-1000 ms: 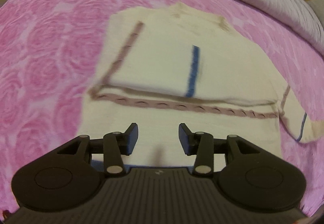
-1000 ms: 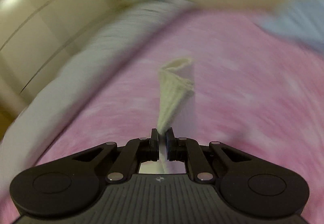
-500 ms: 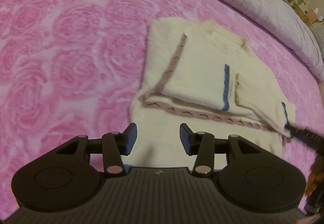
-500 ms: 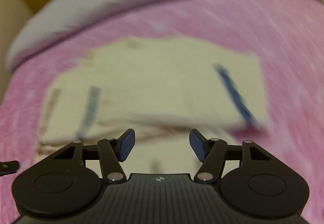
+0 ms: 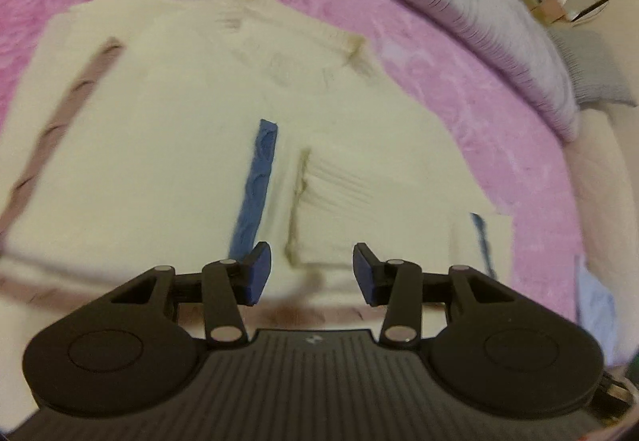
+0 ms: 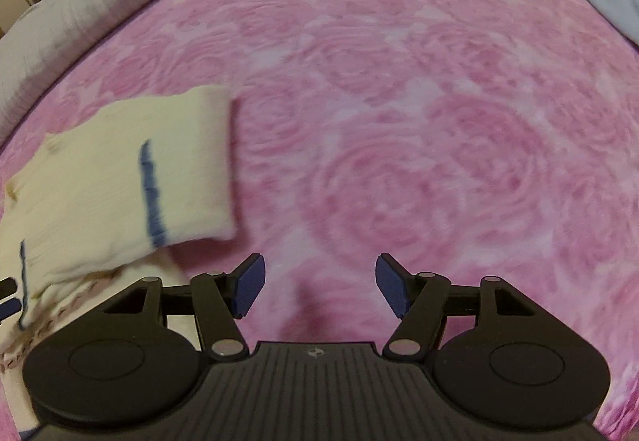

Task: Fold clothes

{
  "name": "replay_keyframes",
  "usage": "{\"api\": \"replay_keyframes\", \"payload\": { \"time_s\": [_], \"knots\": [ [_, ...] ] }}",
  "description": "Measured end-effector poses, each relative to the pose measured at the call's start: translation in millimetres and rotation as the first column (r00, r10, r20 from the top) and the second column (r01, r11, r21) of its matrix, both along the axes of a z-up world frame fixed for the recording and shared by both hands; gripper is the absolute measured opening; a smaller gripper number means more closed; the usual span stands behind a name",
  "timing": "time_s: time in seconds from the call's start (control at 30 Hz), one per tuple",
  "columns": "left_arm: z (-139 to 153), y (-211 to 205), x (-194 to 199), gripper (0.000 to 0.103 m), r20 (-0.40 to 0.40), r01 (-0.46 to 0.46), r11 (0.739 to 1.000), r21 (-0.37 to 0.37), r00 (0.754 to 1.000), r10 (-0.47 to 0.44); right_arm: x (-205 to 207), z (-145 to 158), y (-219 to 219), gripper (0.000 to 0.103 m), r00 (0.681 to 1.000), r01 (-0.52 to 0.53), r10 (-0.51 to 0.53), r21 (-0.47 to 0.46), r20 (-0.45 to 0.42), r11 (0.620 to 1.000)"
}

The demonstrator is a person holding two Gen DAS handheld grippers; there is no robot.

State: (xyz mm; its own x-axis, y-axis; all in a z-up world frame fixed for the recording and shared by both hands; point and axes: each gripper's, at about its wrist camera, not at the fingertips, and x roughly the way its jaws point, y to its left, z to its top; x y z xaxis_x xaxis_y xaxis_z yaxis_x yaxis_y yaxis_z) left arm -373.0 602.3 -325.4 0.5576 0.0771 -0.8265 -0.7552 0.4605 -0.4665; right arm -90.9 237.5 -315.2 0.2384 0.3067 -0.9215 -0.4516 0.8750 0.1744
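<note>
Cream sweater [image 5: 159,145] lies flat on the pink bed [image 6: 399,121], sleeves folded inward; left tool [image 5: 311,273] spread above it; right tool [image 6: 317,285] spread, empty, over bare bedspread beside the sweater's edge.

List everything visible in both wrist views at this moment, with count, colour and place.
sweater: one, cream with blue and mauve stripes, both sleeves folded across the body, flat on the bedspread.
bedspread: one, pink rose pattern, beneath everything.
quilt: one, grey ribbed, along the far edge.
light blue cloth: one, far right corner.
left gripper: black with blue pads, open, over the sweater.
right gripper: same, open, over bare bedspread, beside the sweater.
</note>
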Motion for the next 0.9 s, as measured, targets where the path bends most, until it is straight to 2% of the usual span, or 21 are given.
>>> {"api": "replay_keyframes", "payload": {
  "time_s": [0.17,0.2,0.23,0.27,0.3,0.37,0.43,0.5,0.57,0.67,0.73,0.83,0.9],
  "knots": [
    [-23.4,-1.7,30.5,0.033,-0.029,0.006,1.0,-0.021,1.0,-0.007,11.8,-11.7,-9.4,0.066,0.999,0.016,-0.016,-0.011,-0.028,1.0],
    [-23.9,-3.7,35.3,0.032,-0.034,0.01,1.0,-0.003,0.999,-0.01,12.4,-14.4,-9.6,0.066,0.999,0.018,-0.018,-0.01,-0.036,1.0],
    [-24.2,-5.4,39.7,0.016,-0.038,0.013,1.0,0.014,0.999,-0.012,13.1,-17.0,-9.8,0.066,0.999,0.02,-0.021,-0.01,-0.044,1.0],
    [-20.8,-4.0,40.0,0.007,-0.007,0.01,1.0,0.01,1.0,-0.01,13.1,-18.3,-7.6,0.066,0.999,0.017,-0.017,-0.007,-0.046,1.0],
    [-16.8,-2.5,40.0,0.007,0.025,0.007,1.0,0.007,1.0,-0.007,13.1,-19.5,-5.1,0.066,0.999,0.013,-0.014,-0.005,-0.049,1.0],
    [12.7,1.8,29.3,0.007,0.125,0.0,0.998,0.066,0.992,-0.008,12.2,-18.2,2.6,0.066,0.999,-0.001,0.001,0.002,-0.041,1.0],
    [53.8,5.8,15.3,0.007,0.154,0.02,0.978,0.208,0.987,-0.053,10.7,-16.1,13.2,0.067,0.999,-0.018,0.018,0.015,-0.035,1.0],
    [88.2,14.6,-10.3,0.007,0.136,0.005,0.94,0.34,0.989,-0.055,8.3,-13.2,26.9,0.067,0.999,-0.037,0.038,0.036,-0.029,0.999],
    [103.6,27.6,-43.6,0.007,0.106,-0.024,0.914,0.406,0.994,-0.021,5.9,-10.3,40.7,0.067,0.998,-0.057,0.058,0.056,-0.023,0.997],
    [85.8,45.9,-79.8,0.007,0.012,-0.035,0.906,0.422,0.999,0.033,0.4,-9.6,67.1,0.067,0.996,-0.091,0.092,0.081,-0.017,0.993],
    [57.0,54.2,-94.1,0.007,-0.016,-0.037,0.925,0.377,0.999,0.047,-4.0,-10.3,87.9,0.067,0.993,-0.119,0.121,0.091,-0.012,0.989],
    [27.3,53.1,-96.4,0.007,-0.07,-0.021,0.933,0.36,0.996,0.05,-16.7,-8.8,112.3,0.066,0.985,-0.171,0.17,0.091,0.021,0.981],
    [21.5,50.0,-103.2,0.007,-0.074,-0.02,0.93,0.368,0.996,0.05,-25.5,-5.3,126.9,0.066,0.976,-0.213,0.208,0.099,0.057,0.972]
  ]
}}
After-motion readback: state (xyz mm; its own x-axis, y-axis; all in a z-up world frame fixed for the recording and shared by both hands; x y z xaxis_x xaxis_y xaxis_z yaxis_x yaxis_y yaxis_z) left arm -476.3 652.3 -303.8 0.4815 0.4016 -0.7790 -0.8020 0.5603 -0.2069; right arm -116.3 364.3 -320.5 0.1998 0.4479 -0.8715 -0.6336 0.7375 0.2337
